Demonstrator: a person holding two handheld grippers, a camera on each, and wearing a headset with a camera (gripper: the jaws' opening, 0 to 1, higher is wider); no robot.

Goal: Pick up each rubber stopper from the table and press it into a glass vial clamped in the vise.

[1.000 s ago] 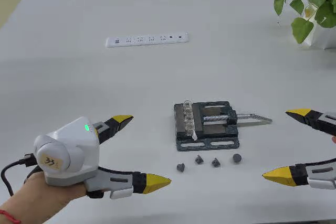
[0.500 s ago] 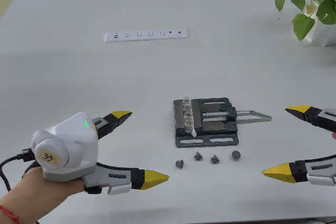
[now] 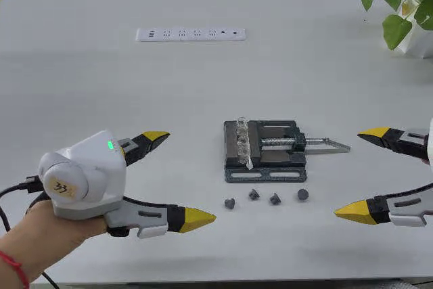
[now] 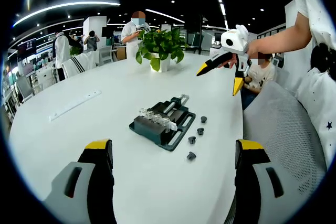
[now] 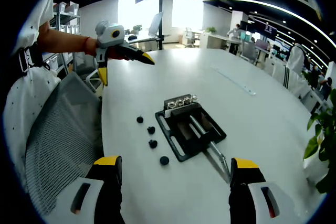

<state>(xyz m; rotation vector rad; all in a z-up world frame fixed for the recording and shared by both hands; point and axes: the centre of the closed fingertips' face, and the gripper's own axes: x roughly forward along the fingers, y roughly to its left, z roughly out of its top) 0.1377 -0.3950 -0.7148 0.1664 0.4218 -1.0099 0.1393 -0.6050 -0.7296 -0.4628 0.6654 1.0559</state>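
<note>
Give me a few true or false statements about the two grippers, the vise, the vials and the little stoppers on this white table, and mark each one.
1. Four dark rubber stoppers lie on the white table, on the near side of the dark metal vise. True.
2. The left gripper is shut on a stopper. False: it is open and holds nothing.
3. The clear glass vials stand in a row in the vise. True.
4. The white power strip lies between the vise and the stoppers. False: it lies beyond the vise, farther from the person.
5. The right gripper touches the vise. False: it is open and apart from the vise.
</note>
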